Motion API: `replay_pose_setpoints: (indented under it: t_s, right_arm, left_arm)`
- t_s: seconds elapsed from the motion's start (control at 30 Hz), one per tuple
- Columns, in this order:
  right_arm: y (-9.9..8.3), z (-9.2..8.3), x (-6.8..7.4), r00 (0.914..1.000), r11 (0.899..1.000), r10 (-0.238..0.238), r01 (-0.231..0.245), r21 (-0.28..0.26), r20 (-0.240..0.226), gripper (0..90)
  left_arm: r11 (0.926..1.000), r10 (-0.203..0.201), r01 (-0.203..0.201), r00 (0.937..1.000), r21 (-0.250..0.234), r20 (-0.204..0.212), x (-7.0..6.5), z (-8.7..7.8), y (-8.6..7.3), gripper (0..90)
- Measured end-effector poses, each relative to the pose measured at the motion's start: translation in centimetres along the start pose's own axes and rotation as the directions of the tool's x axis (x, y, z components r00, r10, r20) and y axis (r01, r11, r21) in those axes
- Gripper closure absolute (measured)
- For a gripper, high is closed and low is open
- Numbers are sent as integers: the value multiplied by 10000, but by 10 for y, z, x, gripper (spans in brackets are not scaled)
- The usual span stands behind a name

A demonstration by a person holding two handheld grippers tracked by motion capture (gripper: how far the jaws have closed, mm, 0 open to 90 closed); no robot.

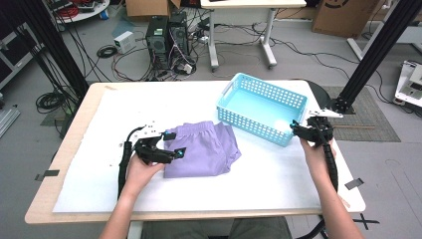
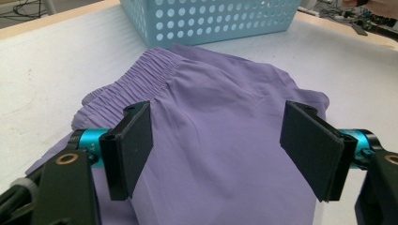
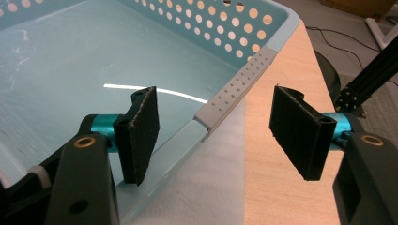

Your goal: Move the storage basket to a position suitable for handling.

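Two open grippers: my left gripper (image 1: 171, 144) straddles the folded purple fabric shorts (image 2: 220, 140) (poised to pinch); my right gripper (image 1: 302, 128) brackets the perforated light-blue plastic basket (image 1: 234, 97) corner, steadying it.

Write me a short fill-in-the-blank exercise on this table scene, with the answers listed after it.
1. The folded shorts on the table are ____ in colour.
2. The left gripper has its jaws ____ over the shorts.
3. The blue basket holds ____.
4. The right gripper straddles the basket's grey ____.

Answers: purple; open; nothing; handle
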State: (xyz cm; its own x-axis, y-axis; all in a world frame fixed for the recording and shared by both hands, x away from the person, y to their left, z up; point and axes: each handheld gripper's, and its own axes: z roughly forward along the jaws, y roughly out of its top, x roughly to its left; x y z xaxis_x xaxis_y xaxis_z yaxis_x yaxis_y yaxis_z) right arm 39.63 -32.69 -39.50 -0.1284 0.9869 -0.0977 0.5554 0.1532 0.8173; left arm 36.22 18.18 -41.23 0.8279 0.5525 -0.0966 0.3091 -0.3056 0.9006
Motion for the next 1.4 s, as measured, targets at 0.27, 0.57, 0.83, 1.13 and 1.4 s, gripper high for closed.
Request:
replay_pose_setpoints:
  t_s: [0.27, 0.57, 0.83, 1.13, 1.4]
  right_arm:
    - [-2, 12, 7, 9974, 9982, 468, -446, 401, -548, 385]
    - [15, 36, 24, 9943, 9968, -725, 748, 264, -784, 405]
    - [21, 46, 27, 9891, 9975, -702, 689, -143, -1291, 405]
    - [7, 8, 13, 9581, 9881, -404, -37, -1534, -2836, 225]
    - [-26, 7, 16, 9393, 9921, -1047, 760, -994, -3268, 215]
  left_arm:
    - [10000, 1, -1, 10000, -10, 25, -2, 2, 1, 259]
    - [9999, 87, -88, 10000, -115, -22, -2, 3, 4, 259]
    - [9988, -173, 152, 9989, -474, -428, 13, 14, 16, 259]
    - [9992, -356, 339, 9953, -198, -896, 45, 61, 34, 260]
    - [9969, -208, 245, 9985, 751, -501, 64, 102, 60, 259]
